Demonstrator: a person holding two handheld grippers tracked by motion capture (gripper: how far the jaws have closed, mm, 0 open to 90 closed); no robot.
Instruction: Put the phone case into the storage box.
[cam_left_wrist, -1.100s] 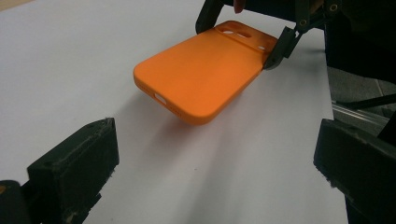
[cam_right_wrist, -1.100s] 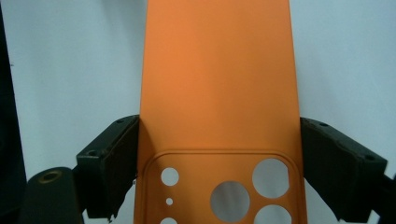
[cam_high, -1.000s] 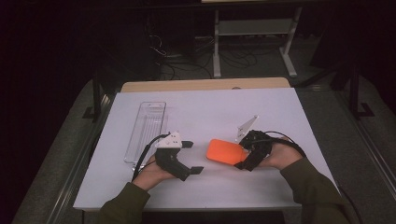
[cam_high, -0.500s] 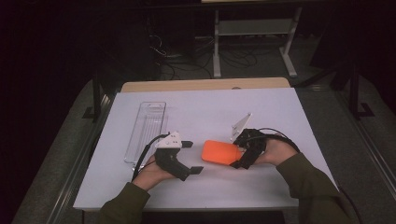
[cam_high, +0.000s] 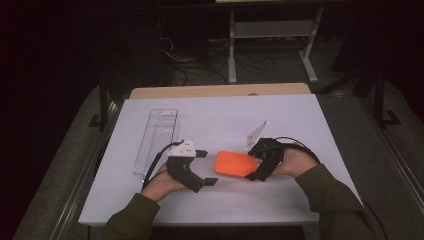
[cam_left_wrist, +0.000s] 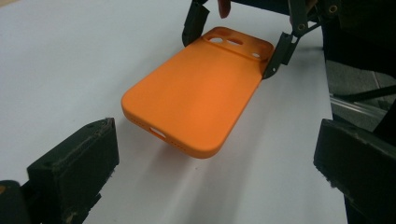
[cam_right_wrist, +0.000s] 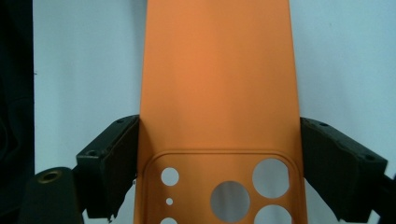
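An orange phone case (cam_high: 233, 164) is clamped at its camera end by the right gripper (cam_high: 256, 167); ahead, the left gripper (cam_high: 206, 167) is held wide open, empty, best closed squarely across the free end.

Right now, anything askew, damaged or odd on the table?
Nothing damaged or spilled. The orange case is off the table: the right gripper clamps its camera end, the other end hanging toward the open left gripper. The clear tray lies flat, slightly angled, off to the left.
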